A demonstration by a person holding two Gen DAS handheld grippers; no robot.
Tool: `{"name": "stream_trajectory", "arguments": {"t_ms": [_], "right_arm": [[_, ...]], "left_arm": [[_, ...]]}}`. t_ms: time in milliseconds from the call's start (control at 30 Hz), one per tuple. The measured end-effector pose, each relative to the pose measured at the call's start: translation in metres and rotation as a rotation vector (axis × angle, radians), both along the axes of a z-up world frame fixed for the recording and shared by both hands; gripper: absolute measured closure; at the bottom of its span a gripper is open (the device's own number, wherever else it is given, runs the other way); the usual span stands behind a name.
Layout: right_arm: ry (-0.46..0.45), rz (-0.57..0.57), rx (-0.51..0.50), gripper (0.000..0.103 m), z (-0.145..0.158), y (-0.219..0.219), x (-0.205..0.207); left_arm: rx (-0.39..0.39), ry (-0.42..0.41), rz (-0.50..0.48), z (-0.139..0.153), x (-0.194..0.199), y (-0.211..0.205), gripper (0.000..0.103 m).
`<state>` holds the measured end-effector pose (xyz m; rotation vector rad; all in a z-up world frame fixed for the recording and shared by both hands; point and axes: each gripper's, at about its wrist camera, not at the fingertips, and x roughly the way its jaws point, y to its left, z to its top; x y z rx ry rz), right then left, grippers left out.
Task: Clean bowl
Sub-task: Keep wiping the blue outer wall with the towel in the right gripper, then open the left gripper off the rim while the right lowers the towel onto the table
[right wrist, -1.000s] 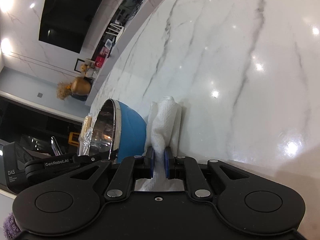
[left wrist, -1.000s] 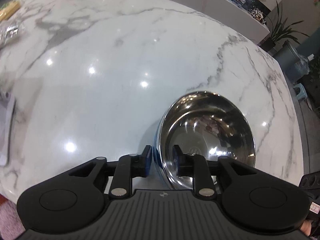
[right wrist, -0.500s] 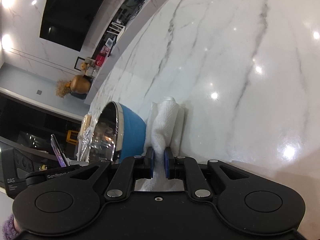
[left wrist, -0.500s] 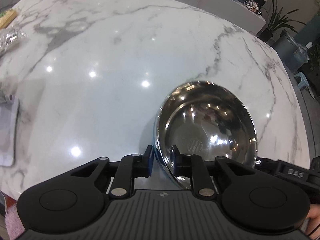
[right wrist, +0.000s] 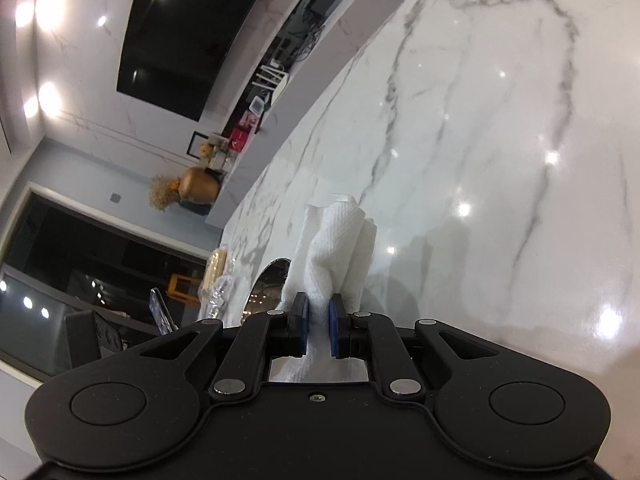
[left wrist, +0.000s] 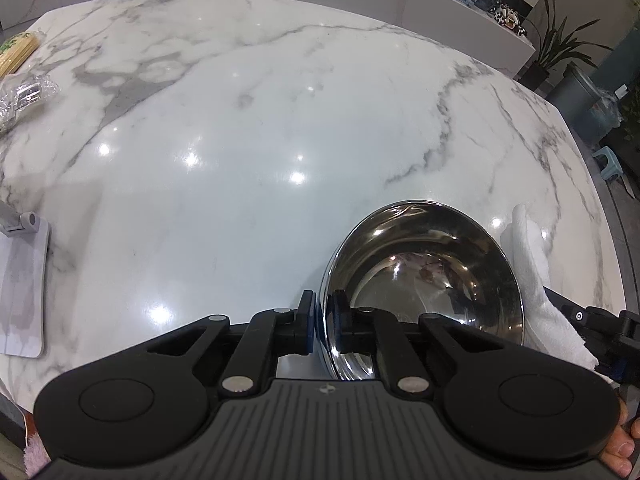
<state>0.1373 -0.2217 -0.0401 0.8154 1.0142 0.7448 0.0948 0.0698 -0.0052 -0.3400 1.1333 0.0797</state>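
Observation:
A shiny steel bowl (left wrist: pixel 432 272) with a blue outside is tilted up off the marble table (left wrist: pixel 260 140). My left gripper (left wrist: pixel 323 320) is shut on the bowl's near rim, one finger inside and one outside. My right gripper (right wrist: pixel 318 322) is shut on a folded white paper towel (right wrist: pixel 332 248), held just right of the bowl. The towel also shows in the left wrist view (left wrist: pixel 536 272), beside the bowl's right rim. In the right wrist view only a sliver of the bowl (right wrist: pixel 266 288) shows behind the towel.
A white phone stand (left wrist: pixel 22 272) lies at the table's left edge. A clear plastic packet (left wrist: pixel 24 96) and a pack of bamboo sticks (left wrist: pixel 18 54) lie at the far left. A grey bin (left wrist: pixel 584 104) and a plant (left wrist: pixel 556 40) stand beyond the table's right side.
The left gripper has closed tighter on the bowl rim and tilted the bowl. The right gripper has brought the towel up beside the bowl's right rim, now covering most of the bowl in its view.

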Motion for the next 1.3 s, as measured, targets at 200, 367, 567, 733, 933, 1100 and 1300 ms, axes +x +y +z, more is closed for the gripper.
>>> {"name": "stream_trajectory", "arguments": {"t_ms": [200,367,567,733,933,1100,1300], "right_arm": [[0.028,-0.001,-0.04,0.093,-0.012,0.001,-0.002],[0.072,0.001,-0.074,0.093,-0.027,0.01,-0.005],[0.085,0.012,-0.101,0.093,-0.036,0.02,-0.006],[0.067,0.019,-0.122,0.093,-0.031,0.023,-0.007],[0.01,-0.007,-0.158,0.093,-0.011,0.017,-0.008],[-0.079,-0.025,-0.324,0.093,0.012,0.014,-0.009],[-0.175,-0.011,-0.559,0.093,0.026,0.026,-0.015]], "left_arm": [[0.007,0.0,0.002,0.0,0.001,-0.001,0.095],[0.01,0.0,0.005,0.0,0.001,-0.002,0.095],[0.012,0.001,0.006,-0.001,0.001,-0.001,0.095],[0.005,0.0,0.009,0.0,0.0,0.001,0.095],[0.006,-0.018,0.004,0.008,-0.005,0.0,0.087],[0.022,-0.049,-0.008,0.018,-0.01,-0.004,0.081],[0.058,-0.075,-0.006,0.026,-0.013,-0.004,0.072]]}}
